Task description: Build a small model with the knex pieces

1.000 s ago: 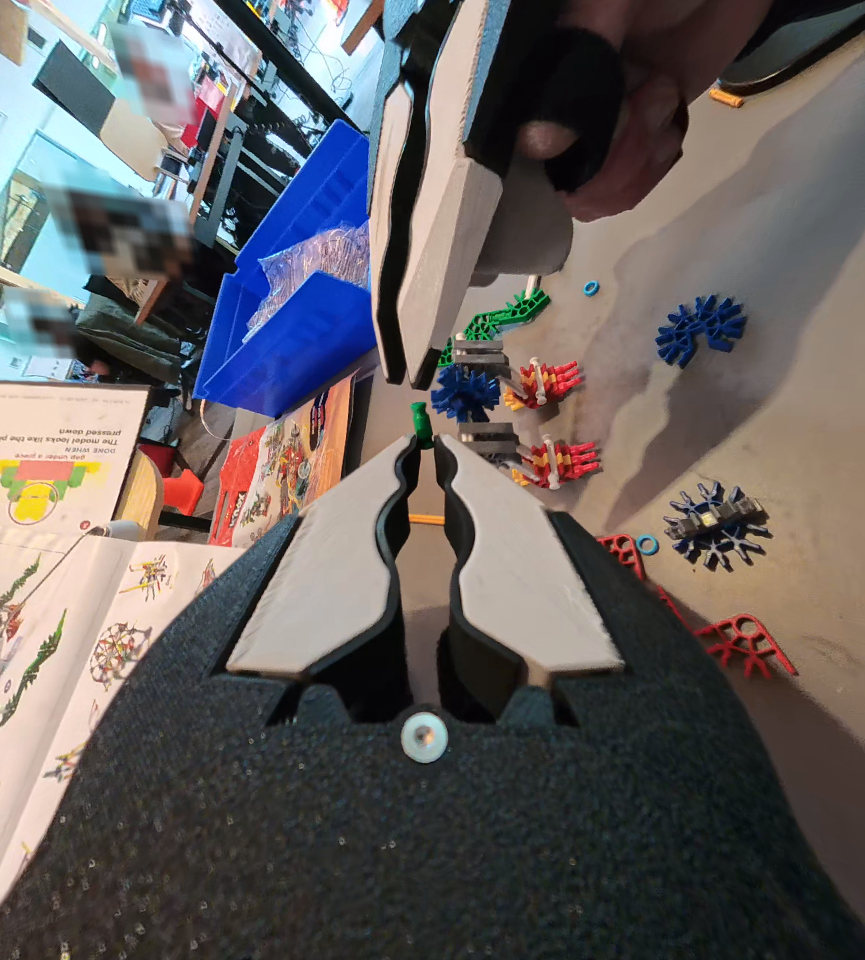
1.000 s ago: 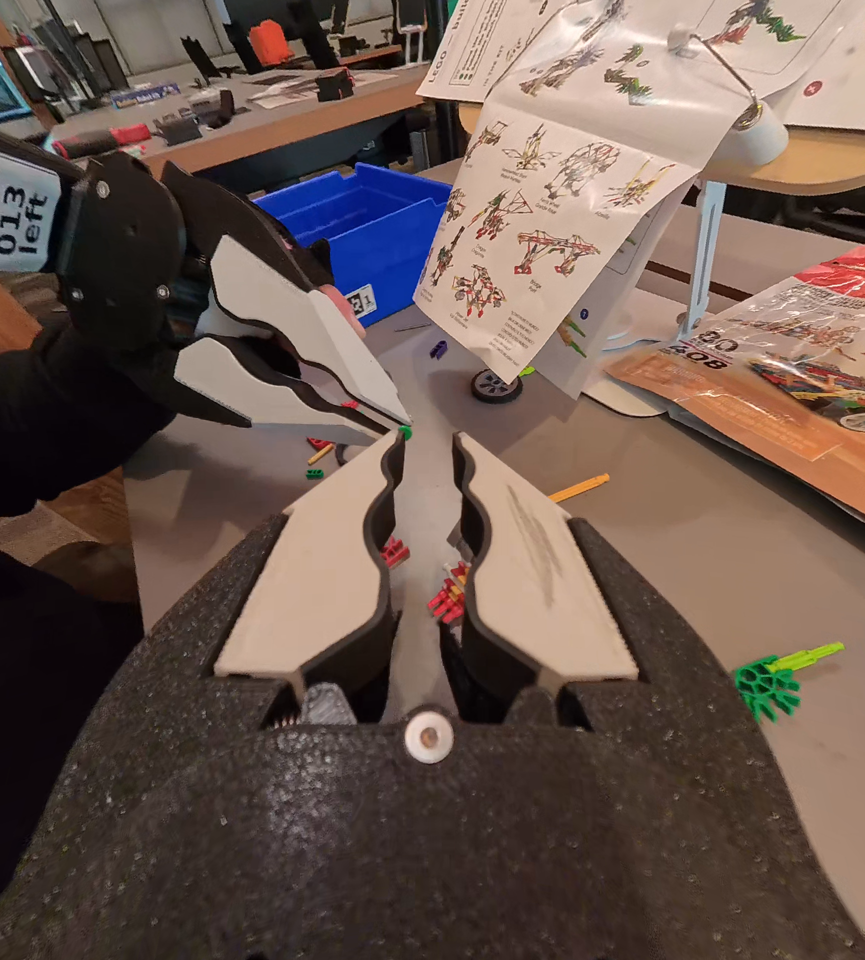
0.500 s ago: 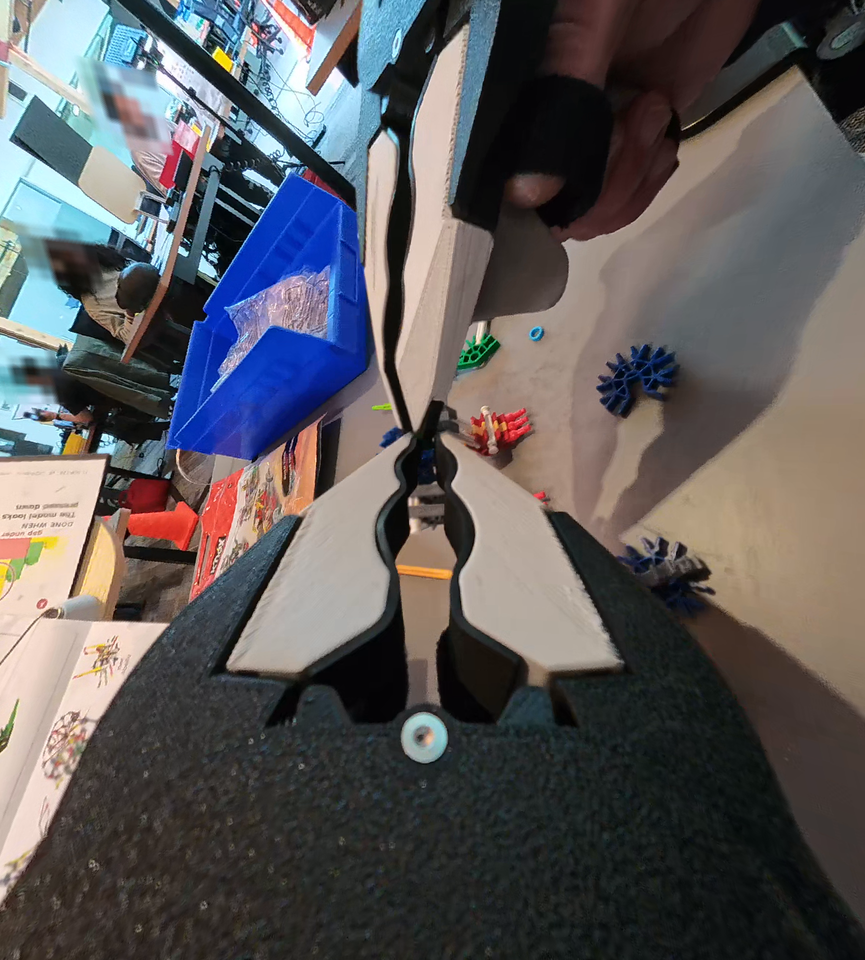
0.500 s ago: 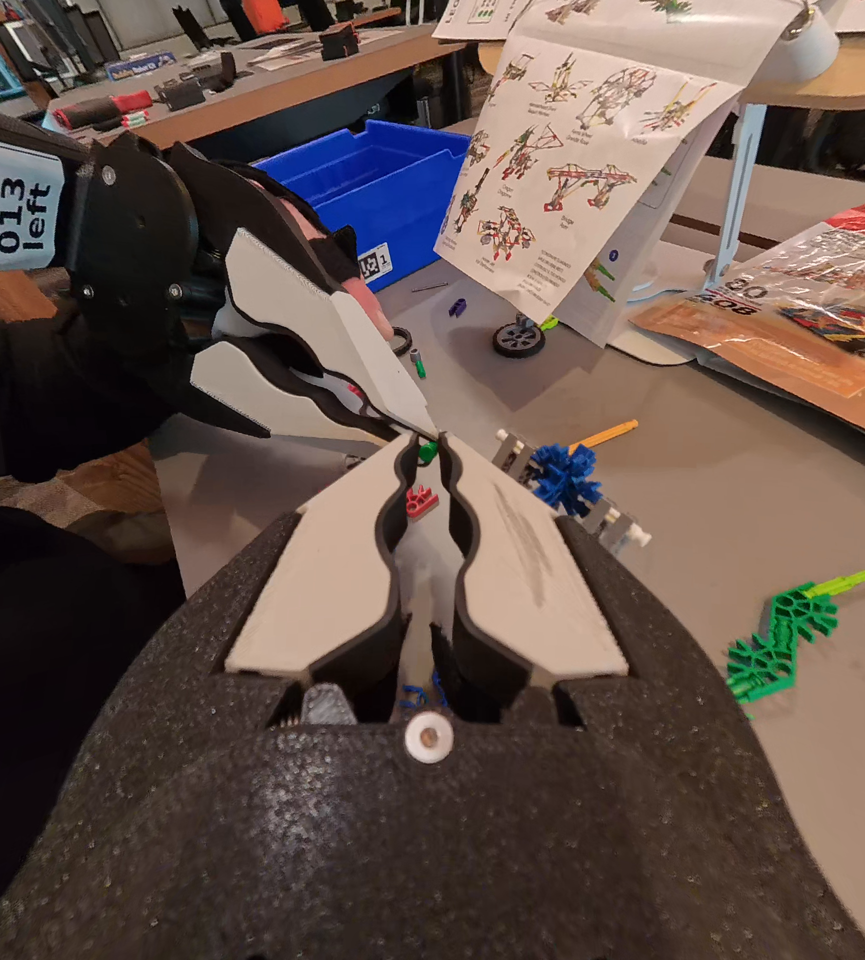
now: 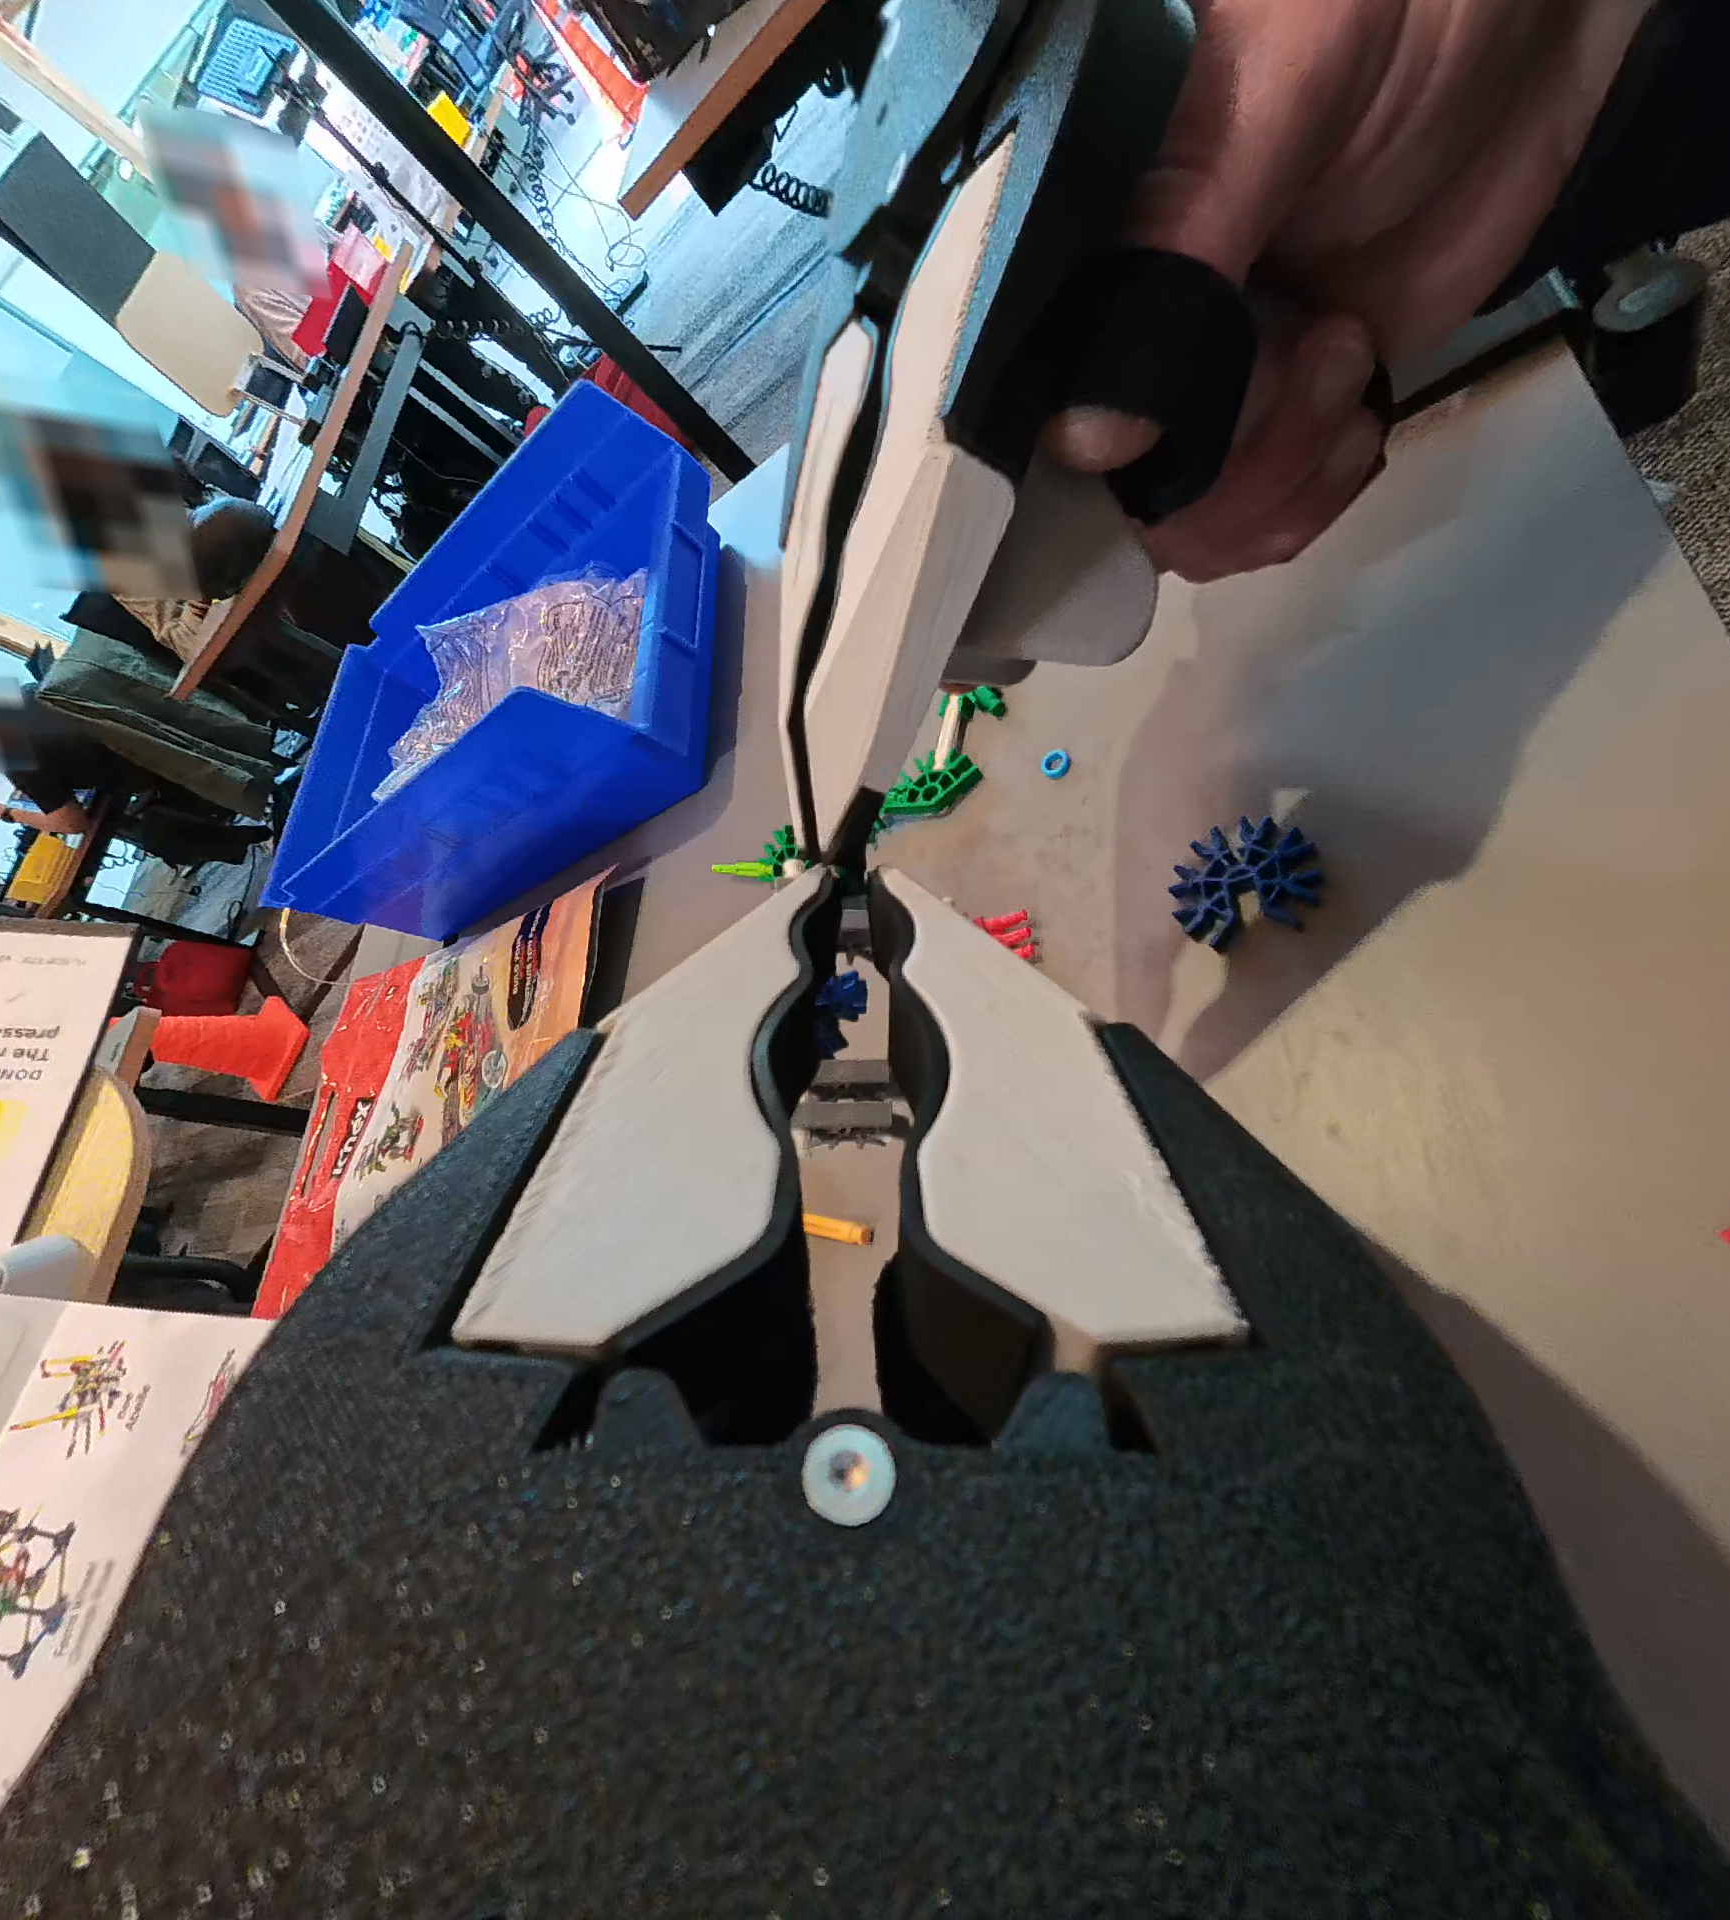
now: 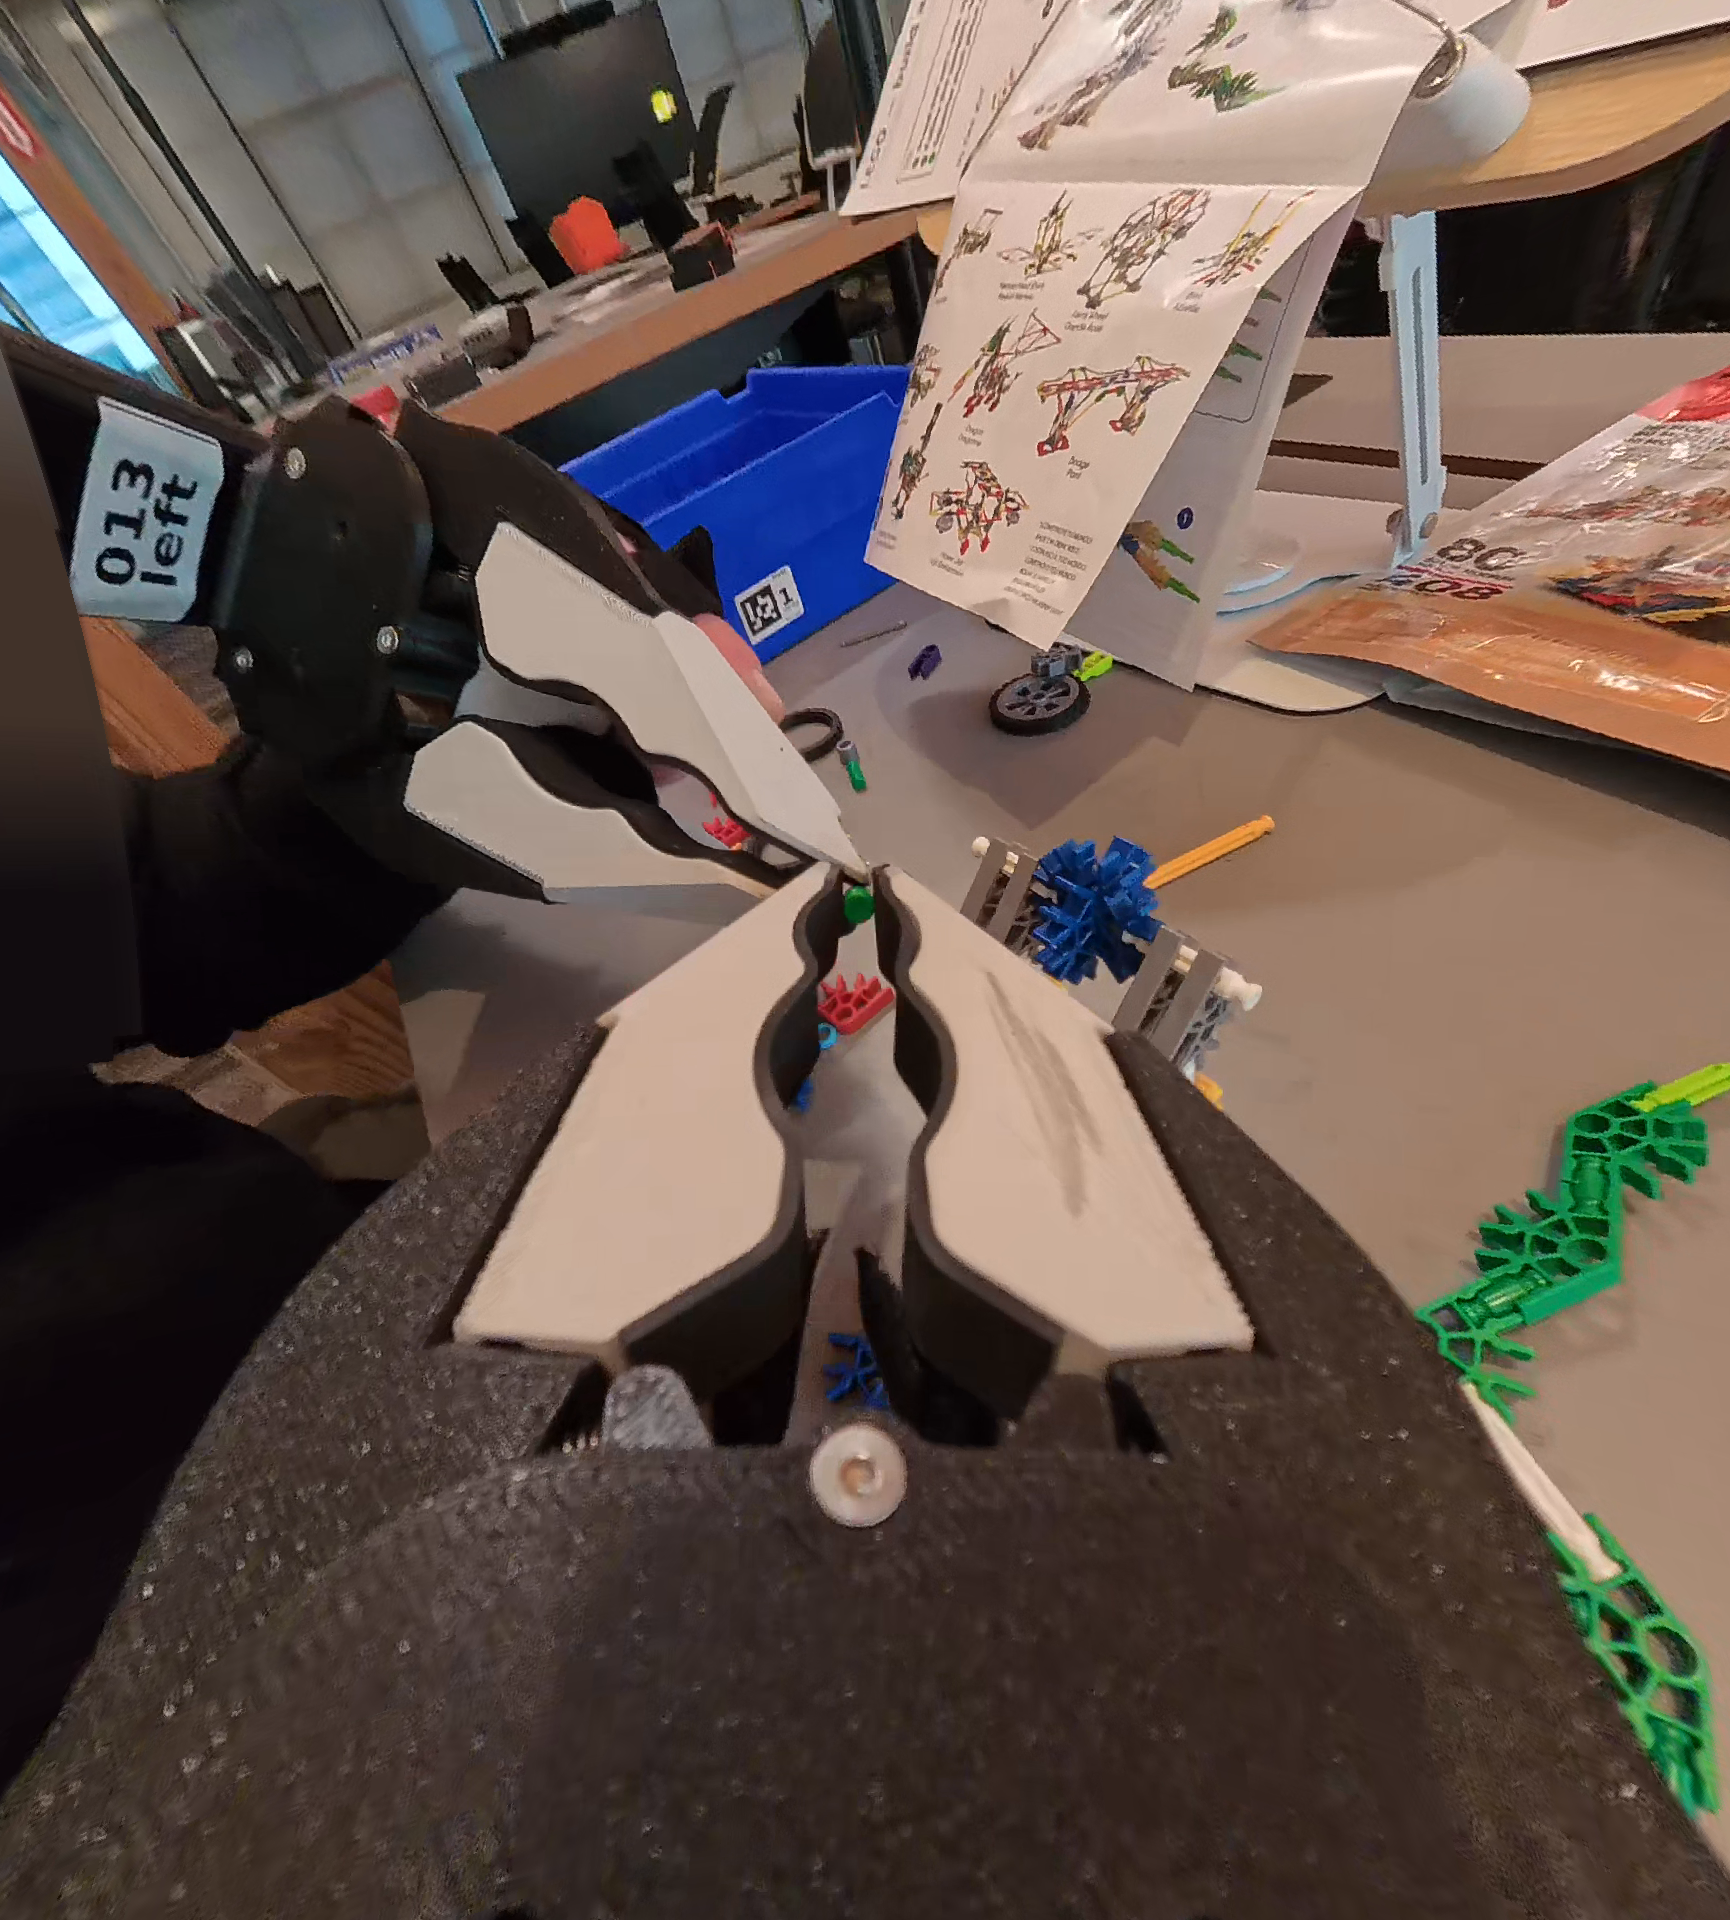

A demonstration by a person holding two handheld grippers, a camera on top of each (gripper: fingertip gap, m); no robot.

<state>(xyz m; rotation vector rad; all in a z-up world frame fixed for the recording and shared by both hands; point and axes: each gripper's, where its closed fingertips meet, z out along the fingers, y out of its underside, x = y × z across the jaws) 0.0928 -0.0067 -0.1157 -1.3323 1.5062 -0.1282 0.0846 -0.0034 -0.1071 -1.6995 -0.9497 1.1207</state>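
In the right wrist view, my right gripper (image 6: 856,885) is shut on a small green piece (image 6: 856,902) held above the grey table (image 6: 1443,935). My left gripper (image 6: 845,868) comes in from the left and its tips meet the same piece. In the left wrist view, my left gripper (image 5: 847,885) is nearly closed. The right gripper (image 5: 825,847) comes down from above, tip to tip with it, and the green piece is hidden there. A blue-and-grey assembly (image 6: 1089,914) stands just behind the tips.
A blue bin (image 5: 528,748) with a plastic bag sits at the back. An instruction sheet (image 6: 1100,343) hangs on a stand by a red printed bag (image 6: 1619,582). A green chain (image 6: 1567,1226), a wheel (image 6: 1037,701), a yellow rod (image 6: 1209,847) and a blue connector (image 5: 1240,883) lie about. The blue connector (image 5: 1240,883) is about 12 centimetres from both grippers' fingertips.
The right gripper has moved up to the left gripper's tips and closed on the green piece. Both grippers have risen from the table.
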